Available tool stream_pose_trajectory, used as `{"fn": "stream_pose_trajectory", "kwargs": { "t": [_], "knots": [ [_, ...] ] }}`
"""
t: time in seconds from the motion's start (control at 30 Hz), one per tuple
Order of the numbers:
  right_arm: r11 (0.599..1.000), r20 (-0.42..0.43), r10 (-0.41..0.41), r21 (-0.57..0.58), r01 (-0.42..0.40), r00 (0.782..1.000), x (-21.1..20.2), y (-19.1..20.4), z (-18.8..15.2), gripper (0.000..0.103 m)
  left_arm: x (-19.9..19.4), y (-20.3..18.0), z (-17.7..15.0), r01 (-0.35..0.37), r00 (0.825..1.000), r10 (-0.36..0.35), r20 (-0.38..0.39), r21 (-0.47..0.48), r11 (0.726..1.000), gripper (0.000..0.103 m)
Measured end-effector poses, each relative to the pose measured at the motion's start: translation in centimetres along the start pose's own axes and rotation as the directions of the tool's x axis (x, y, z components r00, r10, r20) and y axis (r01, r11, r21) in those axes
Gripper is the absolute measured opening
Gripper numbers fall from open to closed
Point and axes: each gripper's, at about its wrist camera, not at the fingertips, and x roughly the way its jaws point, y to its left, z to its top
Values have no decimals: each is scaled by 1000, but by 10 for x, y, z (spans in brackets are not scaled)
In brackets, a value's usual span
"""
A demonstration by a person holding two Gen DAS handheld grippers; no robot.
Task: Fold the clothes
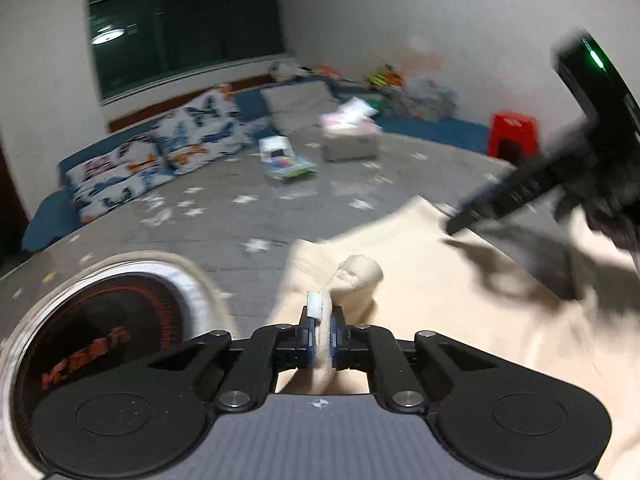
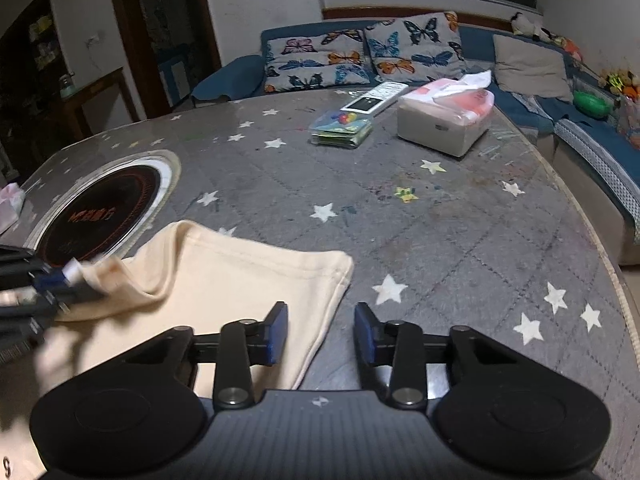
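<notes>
The left gripper (image 1: 324, 332) pinches a bunched edge of the cream garment (image 2: 248, 280) to lift it for folding — the right gripper (image 2: 321, 332) hovers, jaws apart, empty.

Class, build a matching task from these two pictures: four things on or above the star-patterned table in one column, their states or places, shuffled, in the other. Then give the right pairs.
1. left gripper
2. right gripper
3. cream garment
4. tissue box

A. far side of the table, tissue sticking out
B. open, nothing between the pads
C. shut on a bunch of cloth
D. spread flat, one corner lifted

Pairs: 1-C, 2-B, 3-D, 4-A
</notes>
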Motion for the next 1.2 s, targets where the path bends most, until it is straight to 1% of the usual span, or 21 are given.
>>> {"fn": "stream_pose_trajectory", "kwargs": {
  "t": [0.07, 0.13, 0.17, 0.3, 0.4, 0.5, 0.67, 0.77, 0.87, 0.97, 1.07, 1.13, 1.17, 1.2],
  "knots": [
    [1000, -7, -6, 13, 6, 1000, 5, -3, 4, 24, -1, 21, 5, -41, 999, 41, 2, -69, 997, 7],
    [1000, -14, -14, 18, 15, 1000, 11, -3, 7, 19, -1, 43, 8, -87, 996, 88, -4, -137, 987, 7],
    [1000, -18, -19, 16, 19, 1000, 15, -2, 9, 13, 0, 52, 9, -109, 994, 109, -9, -163, 981, 7],
    [1000, -14, -25, -15, 25, 1000, 25, 9, 20, 5, 6, 90, 8, -165, 986, 158, -49, -263, 950, 7],
    [997, -11, -34, -66, 33, 999, 38, 22, 33, 4, 11, 107, 5, -196, 981, 184, -67, -289, 937, 7],
    [994, -11, -41, -104, 40, 999, 55, 34, 48, 4, 16, 121, 0, -227, 974, 212, -83, -301, 926, 7],
    [987, -8, -42, -157, 41, 999, 84, 51, 70, 4, 26, 149, -8, -281, 959, 251, -130, -355, 891, 7],
    [983, -4, -40, -181, 39, 999, 99, 59, 82, 4, 33, 161, -12, -305, 952, 265, -156, -366, 879, 7],
    [978, -2, -50, -203, 48, 999, 106, 64, 90, 11, 37, 167, -15, -330, 942, 281, -181, -369, 869, 11],
    [975, 4, -54, -215, 53, 999, 99, 63, 90, 16, 34, 169, -17, -356, 933, 305, -190, -365, 860, 18],
    [974, 15, -38, -222, 40, 999, 76, 61, 82, 18, 26, 166, -15, -385, 922, 337, -192, -357, 851, 18],
    [972, 20, -14, -233, 19, 1000, 54, 61, 71, 19, 15, 158, -12, -367, 930, 327, -170, -359, 858, 18],
    [970, 21, -1, -242, 6, 1000, 41, 59, 63, 22, 8, 152, -10, -353, 935, 318, -154, -354, 866, 18],
    [969, 21, 10, -249, -5, 1000, 27, 58, 55, 30, 2, 143, -9, -335, 942, 306, -137, -344, 877, 18]
  ]
}}
